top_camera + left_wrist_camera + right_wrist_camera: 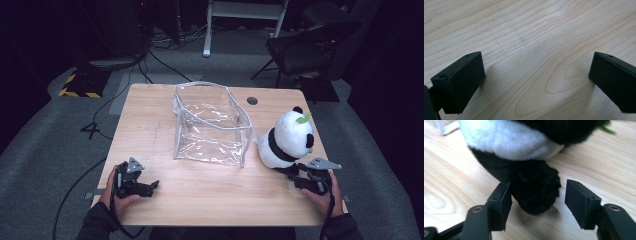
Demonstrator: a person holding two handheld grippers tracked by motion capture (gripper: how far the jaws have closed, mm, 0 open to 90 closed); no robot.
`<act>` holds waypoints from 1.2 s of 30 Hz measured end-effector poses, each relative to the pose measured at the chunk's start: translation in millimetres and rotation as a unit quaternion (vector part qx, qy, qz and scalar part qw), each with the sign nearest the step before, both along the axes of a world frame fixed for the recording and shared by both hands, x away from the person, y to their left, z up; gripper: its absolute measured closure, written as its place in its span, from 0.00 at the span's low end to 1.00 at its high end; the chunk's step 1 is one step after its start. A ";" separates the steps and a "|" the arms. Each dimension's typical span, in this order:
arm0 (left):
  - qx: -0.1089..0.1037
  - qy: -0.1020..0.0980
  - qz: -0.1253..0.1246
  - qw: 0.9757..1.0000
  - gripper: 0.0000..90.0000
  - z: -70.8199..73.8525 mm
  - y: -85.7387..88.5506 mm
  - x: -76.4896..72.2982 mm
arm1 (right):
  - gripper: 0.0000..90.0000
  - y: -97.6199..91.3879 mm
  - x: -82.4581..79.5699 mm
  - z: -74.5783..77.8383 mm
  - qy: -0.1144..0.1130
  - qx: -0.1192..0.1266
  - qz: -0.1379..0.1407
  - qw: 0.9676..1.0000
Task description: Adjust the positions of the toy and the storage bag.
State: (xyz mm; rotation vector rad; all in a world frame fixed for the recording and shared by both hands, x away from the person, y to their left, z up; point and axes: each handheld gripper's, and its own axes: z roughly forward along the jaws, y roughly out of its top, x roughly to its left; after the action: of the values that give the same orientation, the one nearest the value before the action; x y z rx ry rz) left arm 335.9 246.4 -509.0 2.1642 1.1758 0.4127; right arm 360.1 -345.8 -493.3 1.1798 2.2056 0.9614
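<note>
My right tongs (pixel 300 176) sit at the lower right of the high view, right at the foot of the panda plush (pixel 287 140). In the right gripper view a black paw (pixel 536 192) lies between my two jaws: the left jaw is up against the fur, the right jaw stands a little off it with a sliver of wood showing between. So the jaws bracket the paw but do not pinch it yet.

The panda sits upright toward the right edge of the counter (pixel 210 195), right of centre in the high view, just beside the clear plastic pouch (pixel 210 125). That pouch stands open at the middle of the counter, its grey-edged rim facing up.

My left tongs (pixel 150 186) rest at the lower left of the high view, well apart from pouch and panda. In the left gripper view the jaws are spread wide over bare wood grain, with nothing between them.
</note>
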 end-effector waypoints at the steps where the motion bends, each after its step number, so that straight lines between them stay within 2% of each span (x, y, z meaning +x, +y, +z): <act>1: 0.000 0.000 0.000 1.000 0.01 0.0 0.0 0.0 | 0.43 0.0 0.0 0.0 0.000 0.000 0.000 1.000; 4: 0.001 -0.001 0.000 1.000 0.01 0.0 0.1 0.1 | 0.39 -8.6 3.5 -0.5 0.002 0.003 -0.018 1.000; 7: 0.001 -0.001 0.000 1.000 0.01 0.0 0.1 0.0 | 0.38 -13.2 4.2 0.9 -0.001 0.009 -0.023 1.000; 14: 0.001 -0.001 0.000 1.000 0.01 0.0 0.0 0.0 | 0.36 -16.5 -4.7 9.9 -0.017 0.023 -0.007 1.000; 18: 0.000 0.000 0.000 1.000 0.01 0.0 0.1 0.0 | 0.32 -16.9 -10.9 23.0 -0.039 0.038 -0.008 0.998; 22: 0.000 0.000 0.000 1.000 0.01 0.0 0.0 0.0 | 0.27 -13.0 -15.1 39.7 -0.065 0.055 0.002 0.996; 24: 0.001 0.000 0.000 1.000 0.01 0.0 0.1 0.0 | 0.25 -10.4 -16.2 51.8 -0.081 0.063 -0.003 0.995; 30: 0.000 0.000 0.000 1.000 0.01 0.0 0.0 0.0 | 0.21 -8.9 -15.0 68.5 -0.100 0.074 -0.021 0.992; 36: 0.000 0.000 0.000 1.000 0.01 0.0 0.0 0.0 | 0.20 -4.6 -14.5 80.1 -0.117 0.081 -0.023 0.989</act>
State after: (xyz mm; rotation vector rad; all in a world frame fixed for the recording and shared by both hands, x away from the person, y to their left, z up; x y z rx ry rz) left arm 335.9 246.4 -509.1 2.1641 1.1756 0.4130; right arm 345.6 -350.4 -413.2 1.1196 1.9369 1.2134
